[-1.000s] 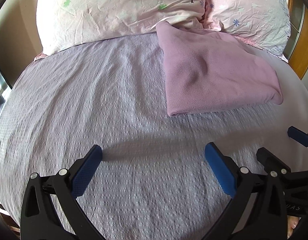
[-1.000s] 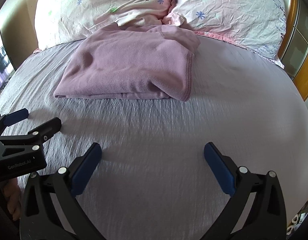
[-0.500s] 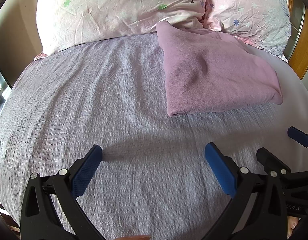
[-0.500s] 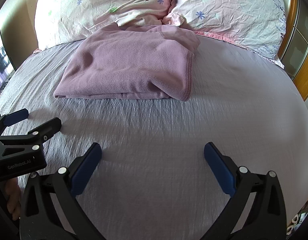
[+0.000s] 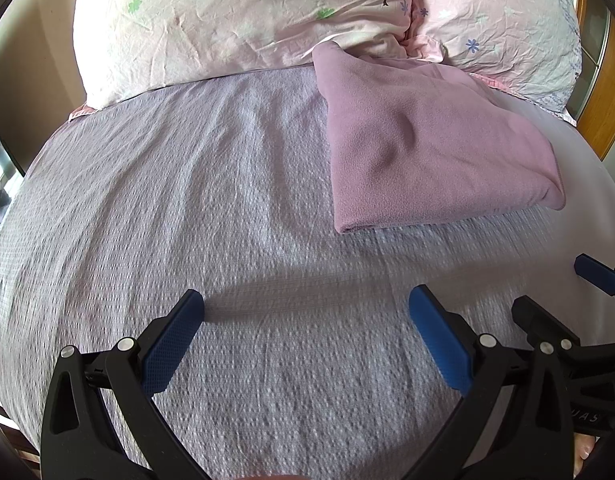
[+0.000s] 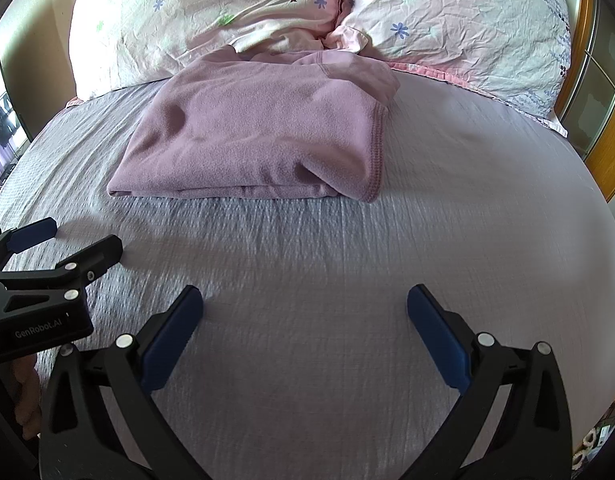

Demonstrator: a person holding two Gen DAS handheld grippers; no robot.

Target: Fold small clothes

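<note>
Where the cameras look fwd along each claw, a bed (image 5: 187, 200) covered w/ a grey-lilac textured sheet fills most of both views. Two pale pink floral pillows (image 5: 243, 20) (image 6: 459, 28) lean side by side at the far end. A mauve fleece garment (image 5: 427, 152) (image 6: 259, 136) lies folded into a flat rectangle on the sheet, its far edge touching the pillows; it sits fwd and right of the left claw, fwd and left of the right claw, well apart from both. The left claw (image 5: 305, 320) hovers over bare sheet, blue pads spread wide, gripping nothing. The right claw (image 6: 305, 318) is likewise spread wide and has nothing in it. Each claw shows at the edge of the other's view, side by side: right claw (image 5: 555, 292), left claw (image 6: 79, 240).
</note>
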